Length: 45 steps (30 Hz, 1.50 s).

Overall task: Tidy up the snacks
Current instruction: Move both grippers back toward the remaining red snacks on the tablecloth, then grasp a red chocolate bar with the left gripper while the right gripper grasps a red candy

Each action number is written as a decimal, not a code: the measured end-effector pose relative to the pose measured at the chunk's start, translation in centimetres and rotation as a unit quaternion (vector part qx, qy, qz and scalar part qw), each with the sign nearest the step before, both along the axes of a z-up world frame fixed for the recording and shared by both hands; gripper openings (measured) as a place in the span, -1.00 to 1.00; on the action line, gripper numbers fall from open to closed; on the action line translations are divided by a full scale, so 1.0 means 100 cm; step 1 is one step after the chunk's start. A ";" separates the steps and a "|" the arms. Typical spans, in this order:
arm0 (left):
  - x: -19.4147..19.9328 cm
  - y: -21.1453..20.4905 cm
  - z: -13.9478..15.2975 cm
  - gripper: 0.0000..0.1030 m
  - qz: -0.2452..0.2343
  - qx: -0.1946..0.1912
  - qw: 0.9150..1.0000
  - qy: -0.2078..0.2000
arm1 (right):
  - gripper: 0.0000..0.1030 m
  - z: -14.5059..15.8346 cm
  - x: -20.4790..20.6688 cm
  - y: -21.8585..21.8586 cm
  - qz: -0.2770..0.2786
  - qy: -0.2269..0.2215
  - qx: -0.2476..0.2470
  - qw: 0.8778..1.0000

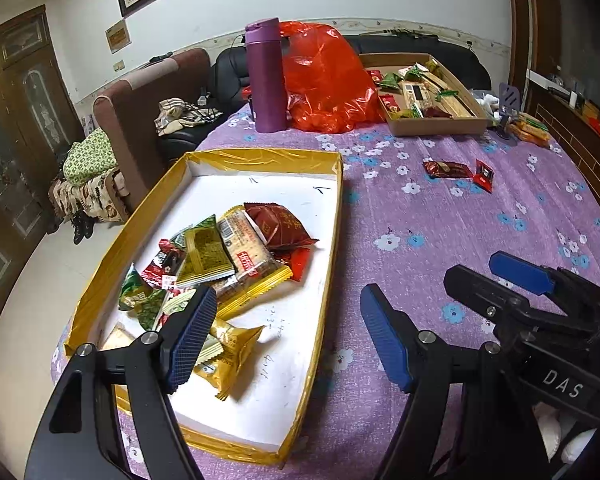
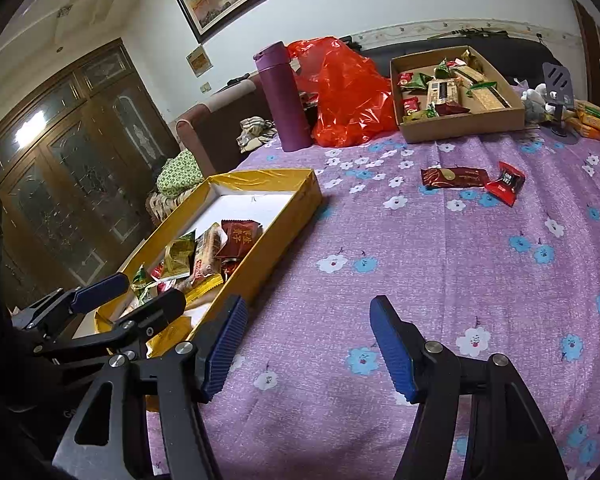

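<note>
Loose snacks: a dark red wrapper (image 2: 454, 177) and a bright red packet (image 2: 506, 182) lie touching on the purple floral tablecloth (image 2: 420, 280), well ahead of the right gripper (image 2: 308, 348), whose jaws stand wide with nothing between them. The left gripper (image 1: 288, 340), also wide and empty, hangs over the near right side of the yellow tray (image 1: 332, 240), with one finger above the tray's heap of snack packets (image 1: 236, 256). At the table's far edge stand a purple flask (image 1: 266, 76), a red plastic bag (image 1: 328, 80) and a cardboard box (image 1: 440, 126) of snacks. Behind: sofa, dark wooden cabinet, framed painting.
</note>
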State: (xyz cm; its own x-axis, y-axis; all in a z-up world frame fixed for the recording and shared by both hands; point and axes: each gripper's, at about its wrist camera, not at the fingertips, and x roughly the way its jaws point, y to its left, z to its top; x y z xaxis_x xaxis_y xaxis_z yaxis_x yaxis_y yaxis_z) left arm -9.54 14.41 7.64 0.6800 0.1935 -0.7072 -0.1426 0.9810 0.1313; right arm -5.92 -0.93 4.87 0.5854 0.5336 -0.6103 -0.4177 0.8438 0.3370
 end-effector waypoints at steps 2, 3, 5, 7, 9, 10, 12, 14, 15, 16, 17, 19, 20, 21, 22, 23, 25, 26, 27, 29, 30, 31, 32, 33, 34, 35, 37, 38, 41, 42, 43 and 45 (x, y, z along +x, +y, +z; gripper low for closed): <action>0.001 -0.002 -0.002 0.44 -0.003 0.001 1.000 0.003 | 0.28 0.001 0.001 -0.004 -0.004 -0.001 -0.001 1.000; 0.002 -0.003 -0.002 0.45 -0.004 0.001 1.000 0.004 | 0.28 0.001 0.001 -0.006 -0.006 -0.001 -0.002 1.000; 0.004 -0.004 -0.004 0.44 -0.006 0.000 1.000 0.007 | 0.28 0.003 0.004 -0.014 -0.014 -0.003 -0.003 1.000; 0.005 -0.006 -0.005 0.44 -0.010 -0.002 1.000 0.010 | 0.28 0.006 0.008 -0.025 -0.027 -0.007 -0.006 1.000; 0.008 -0.008 -0.007 0.44 -0.015 -0.006 1.000 0.014 | 0.28 0.009 0.012 -0.036 -0.037 -0.009 -0.011 0.999; 0.009 -0.010 -0.008 0.44 -0.020 -0.010 1.000 0.016 | 0.28 0.011 0.015 -0.042 -0.042 -0.011 -0.013 0.999; 0.011 -0.012 -0.010 0.44 -0.037 -0.031 0.999 0.023 | 0.29 0.014 0.025 -0.060 -0.055 -0.013 -0.019 0.998; 0.013 -0.013 -0.013 0.44 -0.057 -0.067 0.996 0.031 | 0.30 0.015 0.039 -0.081 -0.075 -0.013 -0.029 0.997; 0.015 -0.013 -0.015 0.44 -0.068 -0.093 0.993 0.036 | 0.31 0.015 0.049 -0.093 -0.090 -0.013 -0.038 0.995; 0.016 -0.013 -0.016 0.44 -0.075 -0.112 0.990 0.040 | 0.31 0.014 0.056 -0.103 -0.102 -0.012 -0.044 0.994; 0.019 -0.014 -0.019 0.44 -0.086 -0.139 0.986 0.046 | 0.31 0.012 0.067 -0.115 -0.116 -0.008 -0.049 0.992; 0.022 -0.018 -0.023 0.44 -0.095 -0.163 0.981 0.051 | 0.31 0.006 0.089 -0.137 -0.136 0.011 -0.044 0.990; 0.024 -0.021 -0.025 0.44 -0.101 -0.172 0.978 0.054 | 0.31 0.002 0.100 -0.147 -0.144 0.025 -0.037 0.989; 0.025 -0.023 -0.026 0.44 -0.105 -0.178 0.977 0.055 | 0.32 -0.004 0.112 -0.156 -0.151 0.039 -0.025 0.987; 0.026 -0.025 -0.027 0.44 -0.110 -0.184 0.975 0.058 | 0.34 -0.007 0.119 -0.161 -0.153 0.047 -0.017 0.987; 0.027 -0.027 -0.029 0.44 -0.114 -0.190 0.973 0.060 | 0.34 -0.012 0.129 -0.163 -0.155 0.056 -0.011 0.986; 0.029 -0.031 -0.031 0.44 -0.122 -0.198 0.970 0.065 | 0.34 -0.020 0.148 -0.160 -0.156 0.070 -0.006 0.985; 0.030 -0.033 -0.032 0.44 -0.128 -0.200 0.969 0.069 | 0.34 -0.023 0.155 -0.157 -0.155 0.073 -0.005 0.985; 0.031 -0.035 -0.033 0.44 -0.134 -0.203 0.968 0.070 | 0.34 -0.025 0.164 -0.150 -0.153 0.074 -0.005 0.986; 0.031 -0.039 -0.033 0.44 -0.142 -0.204 0.966 0.071 | 0.32 -0.025 0.176 -0.134 -0.144 0.065 -0.008 0.987; 0.030 -0.039 -0.033 0.44 -0.145 -0.204 0.965 0.070 | 0.31 -0.024 0.184 -0.121 -0.133 0.057 -0.012 0.989; 0.030 -0.041 -0.032 0.44 -0.149 -0.205 0.965 0.068 | 0.29 -0.023 0.191 -0.110 -0.126 0.050 -0.018 0.991; 0.029 -0.041 -0.032 0.44 -0.151 -0.206 0.964 0.068 | 0.28 -0.022 0.199 -0.098 -0.117 0.043 -0.028 0.992; 0.029 -0.040 -0.032 0.44 -0.153 -0.208 0.964 0.068 | 0.19 -0.022 0.210 -0.082 -0.108 0.032 -0.042 0.993; 0.029 -0.040 -0.032 0.44 -0.155 -0.209 0.963 0.069 | 0.06 -0.024 0.217 -0.073 -0.104 0.029 -0.049 0.993; 0.029 -0.039 -0.032 0.44 -0.155 -0.211 0.962 0.072 | 0.01 -0.026 0.225 -0.063 -0.104 0.033 -0.059 0.992; 0.028 -0.037 -0.034 0.44 -0.155 -0.212 0.962 0.076 | -0.30 -0.039 0.244 -0.047 -0.103 0.053 -0.078 0.990; 0.028 -0.036 -0.034 0.44 -0.154 -0.213 0.962 0.077 | -0.33 -0.042 0.247 -0.043 -0.102 0.058 -0.085 0.989; 0.029 -0.029 -0.035 0.44 -0.146 -0.218 0.962 0.075 | -0.66 -0.040 0.240 -0.030 -0.062 0.055 -0.107 0.991; 0.029 -0.027 -0.035 0.44 -0.145 -0.223 0.961 0.075 | -0.68 -0.039 0.230 -0.027 -0.032 0.070 -0.107 0.991; 0.030 -0.026 -0.036 0.44 -0.146 -0.228 0.960 0.074 | -0.61 -0.039 0.224 -0.026 -0.013 0.077 -0.106 0.991; 0.031 -0.026 -0.037 0.44 -0.149 -0.234 0.958 0.075 | -0.67 -0.035 0.200 -0.027 0.051 0.090 -0.116 0.988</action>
